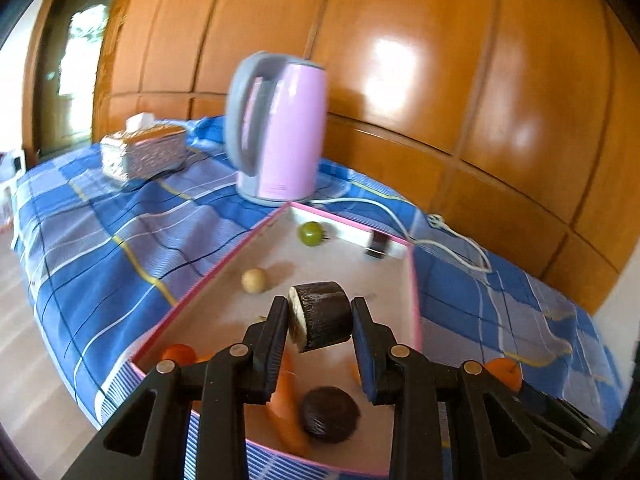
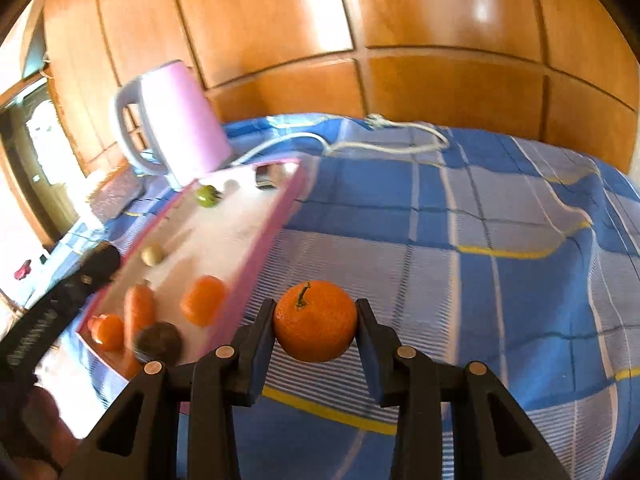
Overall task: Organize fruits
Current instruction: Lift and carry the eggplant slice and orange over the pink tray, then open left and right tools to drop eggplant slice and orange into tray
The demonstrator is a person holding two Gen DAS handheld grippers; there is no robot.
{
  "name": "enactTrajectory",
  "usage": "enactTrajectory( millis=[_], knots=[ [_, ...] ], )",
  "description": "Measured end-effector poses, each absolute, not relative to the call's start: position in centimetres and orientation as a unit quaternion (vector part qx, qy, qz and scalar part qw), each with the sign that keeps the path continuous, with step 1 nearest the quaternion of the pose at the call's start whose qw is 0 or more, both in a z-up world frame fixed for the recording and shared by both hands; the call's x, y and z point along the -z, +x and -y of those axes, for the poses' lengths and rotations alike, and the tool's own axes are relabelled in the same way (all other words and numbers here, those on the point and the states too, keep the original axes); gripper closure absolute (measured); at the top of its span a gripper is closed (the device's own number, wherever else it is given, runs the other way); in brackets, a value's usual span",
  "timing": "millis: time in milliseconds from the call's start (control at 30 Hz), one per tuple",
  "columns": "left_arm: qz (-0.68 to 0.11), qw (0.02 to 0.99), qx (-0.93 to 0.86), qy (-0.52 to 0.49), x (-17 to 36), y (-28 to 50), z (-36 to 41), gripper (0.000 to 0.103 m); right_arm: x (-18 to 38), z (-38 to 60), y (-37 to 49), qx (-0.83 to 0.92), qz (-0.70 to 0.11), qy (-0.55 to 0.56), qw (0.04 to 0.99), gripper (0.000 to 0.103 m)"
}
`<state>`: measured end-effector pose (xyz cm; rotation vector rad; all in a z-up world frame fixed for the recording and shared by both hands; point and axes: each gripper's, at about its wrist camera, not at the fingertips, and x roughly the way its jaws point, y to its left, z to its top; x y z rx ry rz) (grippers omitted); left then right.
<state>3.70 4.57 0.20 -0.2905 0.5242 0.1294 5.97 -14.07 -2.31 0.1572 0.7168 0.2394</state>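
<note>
My left gripper (image 1: 320,316) is shut on a dark cylindrical piece with a pale cut end (image 1: 320,316), held above the pink-rimmed tray (image 1: 416,280). The tray holds a green fruit (image 1: 311,233), a beige ball (image 1: 254,280), a carrot (image 1: 286,400), a dark round fruit (image 1: 330,414), a small orange fruit (image 1: 179,354) and a dark piece at the far wall (image 1: 377,245). My right gripper (image 2: 315,322) is shut on an orange mandarin (image 2: 315,322), just right of the tray (image 2: 264,248), over the cloth. The left gripper's body shows at the tray's left (image 2: 60,300).
A pink kettle (image 1: 280,128) stands behind the tray, its white cord (image 1: 440,232) trailing right across the blue checked cloth (image 1: 100,232). A tissue box (image 1: 144,152) lies far left. A wooden panelled wall (image 1: 440,60) backs the table.
</note>
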Motion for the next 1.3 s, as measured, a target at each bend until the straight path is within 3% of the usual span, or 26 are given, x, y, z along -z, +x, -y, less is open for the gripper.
enactTrajectory(
  millis=[333, 800, 900, 1300],
  knots=[
    [-0.28, 0.928, -0.057, -0.24, 0.6, 5.4, -9.5, 0.071, 0.0, 9.9, 7.7, -0.178, -0.342, 0.071, 0.92, 0.064],
    [-0.288, 0.93, -0.081, -0.213, 0.5, 7.1, -9.6, 0.071, 0.2, 6.9, 12.0, -0.196, -0.371, 0.083, 0.904, 0.064],
    [-0.291, 0.931, -0.086, -0.203, 0.7, 7.3, -9.2, 0.065, 0.8, 7.0, 12.7, -0.192, -0.38, 0.091, 0.9, 0.063],
    [-0.3, 0.927, -0.097, -0.201, 1.2, 7.7, -9.0, 0.064, 1.9, 6.6, 13.6, -0.197, -0.395, 0.087, 0.893, 0.062]
  ],
)
